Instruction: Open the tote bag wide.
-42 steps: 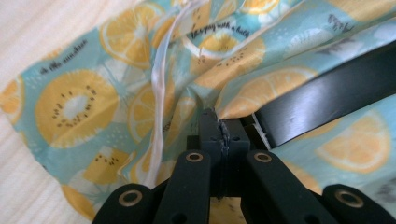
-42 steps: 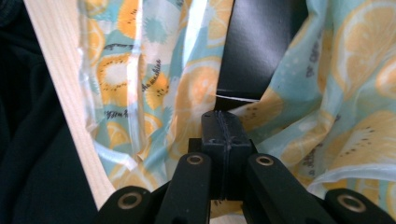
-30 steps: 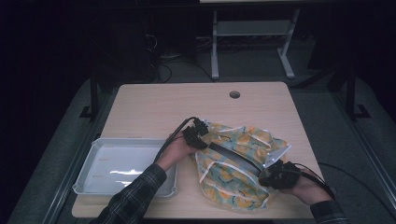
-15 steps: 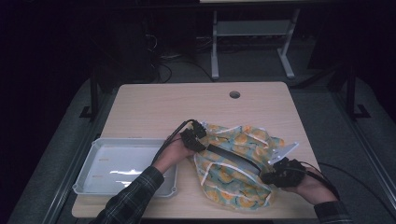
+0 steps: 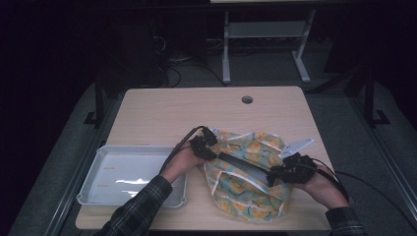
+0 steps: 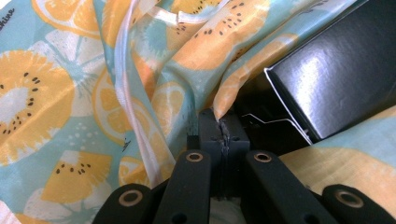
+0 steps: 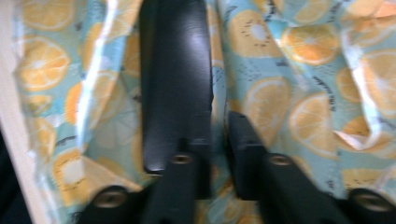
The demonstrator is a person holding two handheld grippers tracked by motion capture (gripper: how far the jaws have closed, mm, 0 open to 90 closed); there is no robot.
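Note:
A cloth bag printed with orange slices on pale blue lies on the table's near right part. A flat black box lies slantwise across the bag's mouth. My left gripper is at the bag's left rim, and in the left gripper view it is shut on a fold of the bag's edge, with the box at upper right. My right gripper is at the box's near right end. Its jaws have just been closing and stand a narrow gap apart over the fabric, with the box against the left jaw.
A white tray stands at the table's near left, beside the left forearm in a plaid sleeve. The wooden tabletop has a cable hole at the back. Beyond the table are dark floor and a metal stand.
My right gripper has risen a little and shifted slightly toward the bag at the box's end. The left gripper and the bag's left rim have stayed put.

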